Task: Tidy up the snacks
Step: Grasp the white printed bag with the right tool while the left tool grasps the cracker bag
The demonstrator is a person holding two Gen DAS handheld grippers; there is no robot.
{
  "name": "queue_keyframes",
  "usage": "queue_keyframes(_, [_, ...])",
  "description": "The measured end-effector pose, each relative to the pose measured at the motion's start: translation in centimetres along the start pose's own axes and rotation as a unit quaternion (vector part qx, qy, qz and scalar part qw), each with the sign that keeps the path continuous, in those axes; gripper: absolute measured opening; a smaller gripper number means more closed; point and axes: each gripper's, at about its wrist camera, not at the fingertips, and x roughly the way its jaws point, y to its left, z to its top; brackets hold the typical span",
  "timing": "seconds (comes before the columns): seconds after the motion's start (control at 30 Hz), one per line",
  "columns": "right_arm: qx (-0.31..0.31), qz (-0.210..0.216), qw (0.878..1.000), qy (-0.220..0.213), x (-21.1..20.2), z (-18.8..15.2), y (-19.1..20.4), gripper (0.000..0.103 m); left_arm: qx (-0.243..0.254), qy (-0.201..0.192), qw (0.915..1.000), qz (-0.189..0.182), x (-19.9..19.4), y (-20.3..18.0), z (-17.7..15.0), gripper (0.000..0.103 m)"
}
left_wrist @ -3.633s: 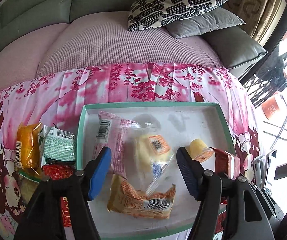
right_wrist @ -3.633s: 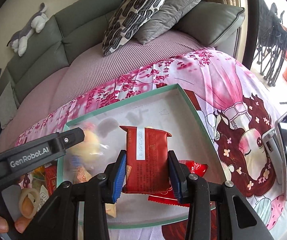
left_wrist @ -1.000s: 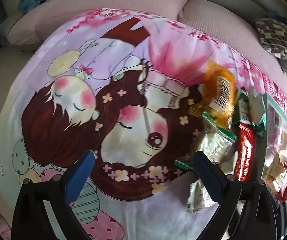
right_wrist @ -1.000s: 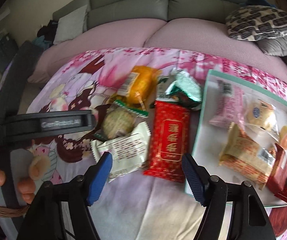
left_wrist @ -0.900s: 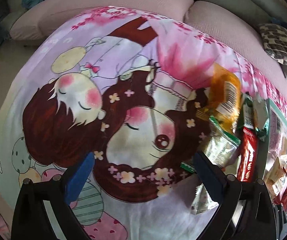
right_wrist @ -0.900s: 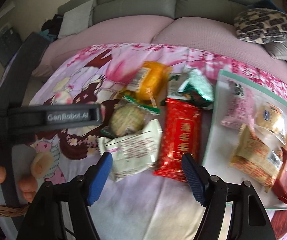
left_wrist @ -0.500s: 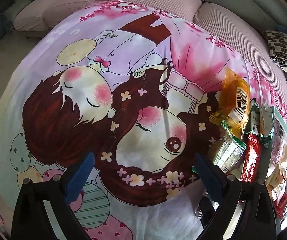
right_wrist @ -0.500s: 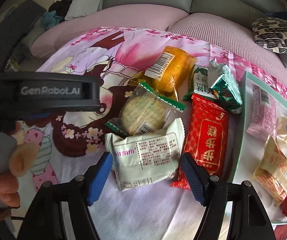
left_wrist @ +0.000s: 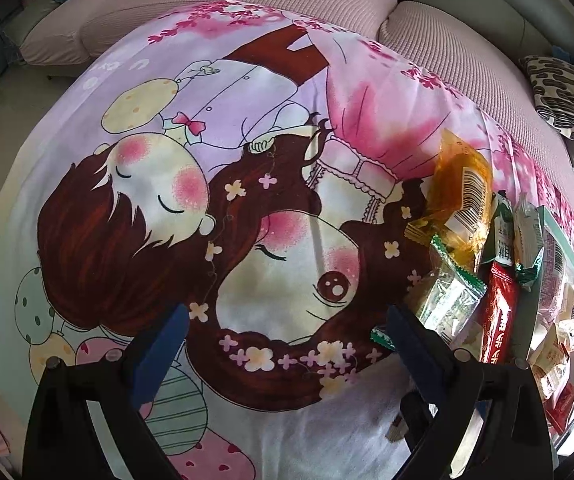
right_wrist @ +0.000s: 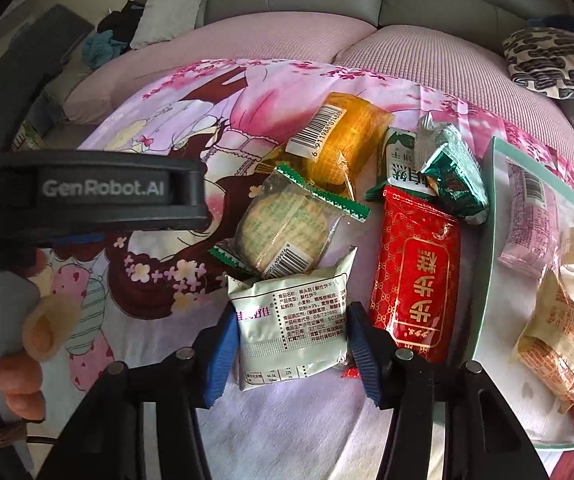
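A: Item: pale green printed foil snack packet (right_wrist: 293, 326), on the cartoon-print pink cloth (right_wrist: 191, 92) left of the green-rimmed white tray (right_wrist: 483, 280). Change?

B: Your right gripper (right_wrist: 291, 354) has dropped over it, jaws closing on its sides; a second ago they stood wide. Next pick underway. Your left gripper (left_wrist: 283, 344) hangs open, empty.

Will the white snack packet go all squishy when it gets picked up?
Probably a bit. The white snack packet looks puffed and crinkly, so its sides may dent as the right hand-held gripper closes its jaws around it. It seems light. The glossy wrapper might slip.
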Motion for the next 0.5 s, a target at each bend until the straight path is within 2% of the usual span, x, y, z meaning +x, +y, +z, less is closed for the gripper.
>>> queue_keyframes(0.2, [0.009, 0.024, 0.999, -0.021, -2.2, 0.0, 0.1, 0.056, -0.005, -0.007, 0.9999, -0.008, -0.5, 0.0, 0.2, 0.099])
queue_keyframes(0.33, [0.016, 0.021, 0.999, -0.029, -3.4, 0.1, -0.1, 0.056, -0.007, -0.012, 0.9998, -0.011, -1.0, 0.2, 0.2, 0.099])
queue_keyframes(0.5, [0.04, -0.004, 0.999, -0.037, -5.5, 0.1, -1.4, 0.056, 0.01, -0.012, 0.9997, -0.018, -1.0, -1.3, 0.1, 0.099])
